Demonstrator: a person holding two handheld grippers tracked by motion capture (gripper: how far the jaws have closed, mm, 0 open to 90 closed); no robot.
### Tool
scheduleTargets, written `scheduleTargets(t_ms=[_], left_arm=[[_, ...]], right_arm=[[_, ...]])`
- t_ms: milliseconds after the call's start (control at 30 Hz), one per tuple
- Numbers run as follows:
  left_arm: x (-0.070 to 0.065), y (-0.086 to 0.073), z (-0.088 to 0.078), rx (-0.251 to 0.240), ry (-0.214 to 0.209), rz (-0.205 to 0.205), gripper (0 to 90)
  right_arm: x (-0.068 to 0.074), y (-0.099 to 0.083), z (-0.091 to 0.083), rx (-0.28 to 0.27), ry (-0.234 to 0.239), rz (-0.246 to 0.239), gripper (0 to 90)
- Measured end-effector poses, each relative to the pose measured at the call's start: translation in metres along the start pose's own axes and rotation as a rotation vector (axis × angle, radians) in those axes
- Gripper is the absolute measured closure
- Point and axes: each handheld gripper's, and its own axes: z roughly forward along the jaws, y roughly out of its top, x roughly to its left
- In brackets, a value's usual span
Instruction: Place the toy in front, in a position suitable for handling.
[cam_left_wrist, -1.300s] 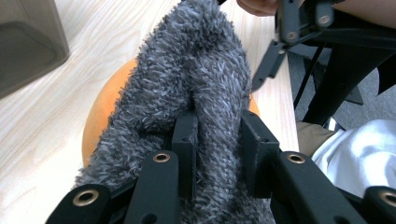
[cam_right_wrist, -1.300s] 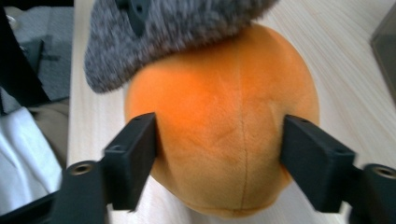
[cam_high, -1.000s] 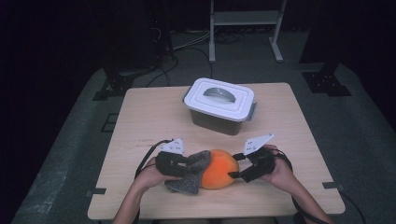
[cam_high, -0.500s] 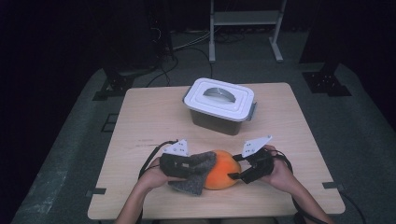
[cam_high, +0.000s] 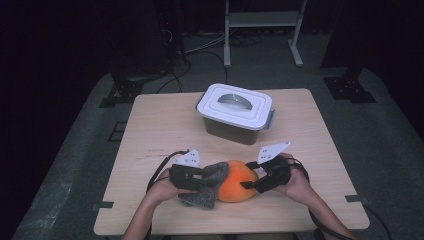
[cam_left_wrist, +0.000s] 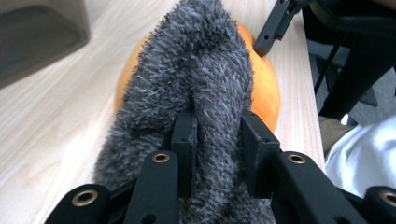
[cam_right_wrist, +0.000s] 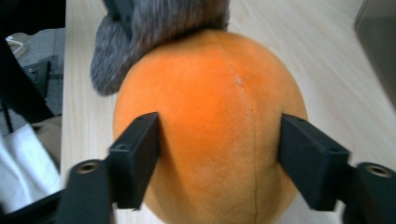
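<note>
An orange plush ball (cam_high: 236, 187) lies near the table's front edge. My right gripper (cam_high: 248, 186) holds it from the right, and in the right gripper view its pads press into both sides of the ball (cam_right_wrist: 210, 116). My left gripper (cam_high: 210, 180) is shut on a grey fuzzy cloth (cam_high: 205, 192), which lies against the ball's left side. In the left gripper view the cloth (cam_left_wrist: 201, 70) bunches between the jaws (cam_left_wrist: 217, 135) and drapes over the ball (cam_left_wrist: 266, 88). The cloth (cam_right_wrist: 140, 28) covers the ball's far end in the right gripper view.
A dark container with a white lid (cam_high: 235, 112) stands behind the ball, at the table's middle back. The wooden table (cam_high: 310, 130) has bare surface to either side. Cables trail from both grippers toward the front edge.
The grey cloth has edged slightly to the right against the ball. Both hands stay almost where they were.
</note>
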Motion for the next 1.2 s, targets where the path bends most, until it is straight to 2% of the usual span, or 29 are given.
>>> scheduleTargets(t_ms=[67, 200, 267, 367, 400, 433, 467, 500, 567, 633, 700, 800, 867, 1000, 1200], left_arm=[[0.003, -0.002, -0.006, 0.003, 0.031, -0.011, 69.8], [0.006, -0.005, -0.013, -0.027, 0.027, -0.032, 69.9], [0.004, -0.003, -0.012, -0.052, 0.005, -0.034, 69.8], [-0.003, 0.004, -0.006, -0.088, -0.048, -0.009, 69.9], [-0.007, 0.008, -0.002, -0.094, -0.075, 0.013, 69.8], [-0.007, 0.008, -0.002, -0.094, -0.075, 0.013, 69.8], [-0.013, 0.013, 0.005, -0.083, -0.093, 0.036, 69.8], [-0.016, 0.014, 0.009, -0.061, -0.094, 0.050, 69.8], [-0.016, 0.011, 0.016, -0.040, -0.096, 0.046, 69.9], [-0.013, 0.008, 0.015, -0.020, -0.082, 0.046, 70.0], [-0.007, 0.003, 0.011, -0.005, -0.058, 0.027, 70.0], [0.003, -0.009, 0.006, 0.051, -0.001, -0.031, 69.9], [0.007, -0.014, 0.005, 0.063, 0.006, -0.054, 70.0], [0.006, -0.011, 0.004, 0.020, -0.023, -0.057, 70.0], [-0.010, 0.010, 0.008, -0.077, -0.106, -0.003, 70.0]], right_arm=[[-0.002, -0.004, -0.002, 0.020, 0.004, 0.003, 33.5], [-0.009, -0.013, -0.006, 0.007, 0.024, 0.047, 33.4], [-0.008, -0.012, -0.006, 0.007, 0.021, 0.045, 33.1], [-0.003, -0.008, -0.003, 0.005, 0.013, 0.015, 32.6], [-0.001, -0.007, -0.001, 0.004, 0.012, 0.007, 32.6], [0.000, -0.007, -0.001, 0.006, 0.008, -0.001, 32.4], [0.001, -0.007, -0.001, 0.007, 0.006, -0.002, 32.4], [0.000, -0.007, -0.001, 0.005, 0.007, -0.001, 32.4], [-0.001, -0.009, -0.001, 0.003, 0.014, -0.001, 32.6], [-0.002, -0.010, -0.001, 0.006, 0.019, 0.000, 32.9], [-0.003, -0.011, -0.001, 0.008, 0.020, 0.002, 33.1], [-0.007, -0.013, -0.002, 0.011, 0.028, 0.021, 33.2], [-0.010, -0.016, -0.004, 0.009, 0.037, 0.039, 33.2], [-0.011, -0.018, -0.006, 0.009, 0.036, 0.051, 33.0], [0.001, -0.012, 0.000, 0.010, 0.024, 0.013, 32.4]])
